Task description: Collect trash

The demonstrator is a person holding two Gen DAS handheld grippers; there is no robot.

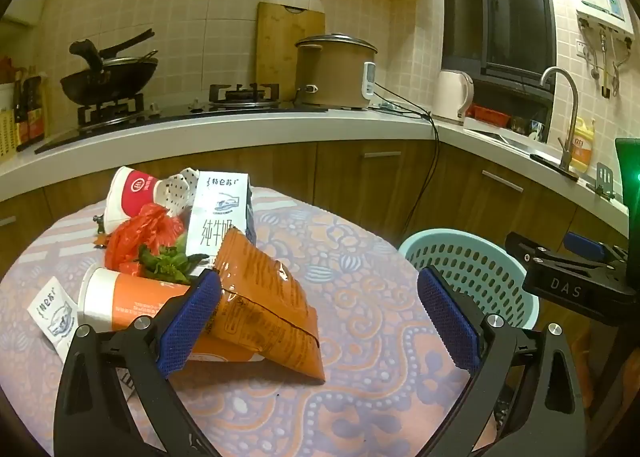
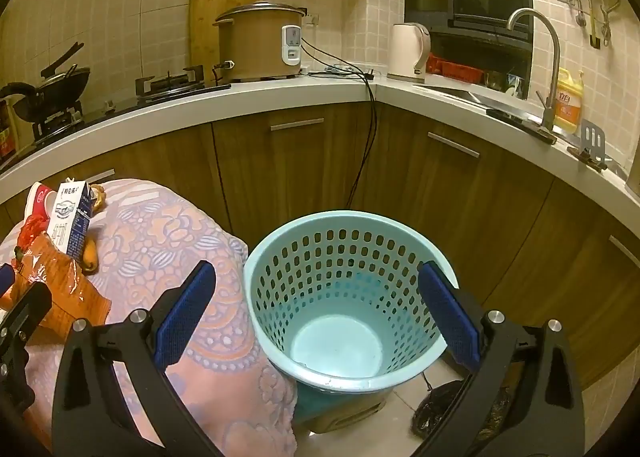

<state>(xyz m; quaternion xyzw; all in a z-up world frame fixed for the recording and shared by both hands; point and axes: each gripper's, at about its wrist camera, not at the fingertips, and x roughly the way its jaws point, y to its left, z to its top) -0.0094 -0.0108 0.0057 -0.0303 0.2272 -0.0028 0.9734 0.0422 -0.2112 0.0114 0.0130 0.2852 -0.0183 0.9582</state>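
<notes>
The left gripper [image 1: 320, 309] is spread wide over the table [image 1: 360, 397], which is covered in a pink and purple patterned cloth. Its left finger [image 1: 188, 325] lies against the edge of an orange snack bag [image 1: 268, 309], while the other finger is well clear of the bag, so nothing is pinched. The trash sits in a loose heap on the far left part of the table: the snack bag in front, a white milk carton [image 1: 218, 217] standing behind it, a crumpled red plastic bag [image 1: 140, 233] with some green leaves [image 1: 166, 263] beside it, an orange paper cup [image 1: 132, 303] lying on its side, and a red and white cup [image 1: 128, 199] at the back (also tipped over). The right gripper [image 2: 318, 309] is likewise spread, holding nothing, and hangs above a light blue perforated basket [image 2: 348, 257] standing on the floor just beside the table edge.
</notes>
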